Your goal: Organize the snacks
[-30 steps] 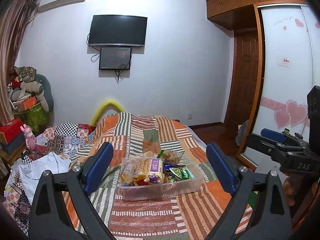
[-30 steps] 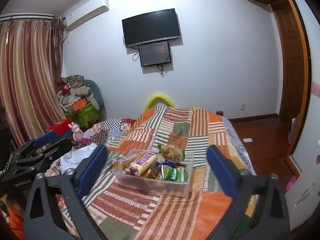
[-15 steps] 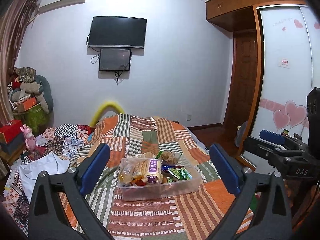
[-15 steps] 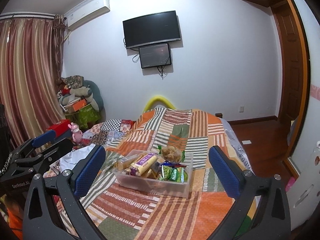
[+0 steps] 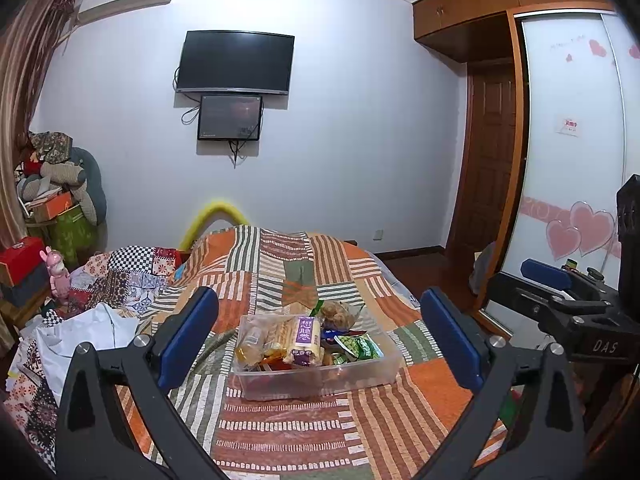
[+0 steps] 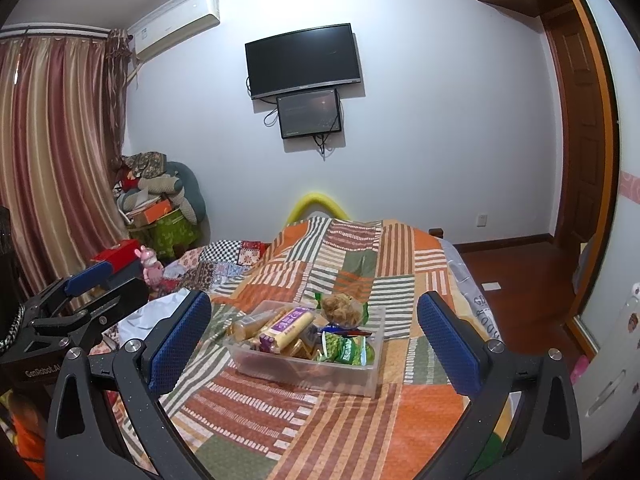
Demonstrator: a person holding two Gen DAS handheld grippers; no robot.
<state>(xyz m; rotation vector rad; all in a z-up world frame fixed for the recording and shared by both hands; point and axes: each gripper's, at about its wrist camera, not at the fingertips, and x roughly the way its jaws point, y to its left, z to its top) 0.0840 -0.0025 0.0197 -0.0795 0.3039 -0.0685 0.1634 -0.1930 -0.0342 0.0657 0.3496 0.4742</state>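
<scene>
A clear plastic bin [image 5: 320, 376] is being seen resting on the patchwork quilt [image 5: 288, 432] of a bed, roughly centred between the spread fingers of both grippers in each wrist view. The bin is being filled by a heap of snacks: a long pale cracker pack with a purple label [image 5: 304, 340] is lying across the top, a bag of brown pastry-like pieces [image 5: 338, 314] is propped at the far edge, green snack packets [image 5: 358, 346] are gathered at the right side, and a yellowish wrapped item [image 5: 250, 350] is sitting at the left. Smaller wrappers beneath are too jumbled to be identified.

The left gripper [image 5: 320, 336] is being held released, jaws wide apart, nothing between the blue pads, hovering short of the bin. The right gripper [image 6: 314, 332] is likewise being held released and unloaded, jaws spread wide, the bin framed between them from a slightly rightward angle. Neither gripper is touching bin or snacks.

In the left wrist view the right gripper's body is being caught at the right edge; in the right wrist view the left gripper's body is showing at the left edge.

A wall-mounted television [image 5: 236, 62] with a smaller screen [image 5: 230, 117] under it is being noted beyond the bed. A white cloth [image 5: 80, 332] is lying crumpled on the quilt, left of the bin.
</scene>
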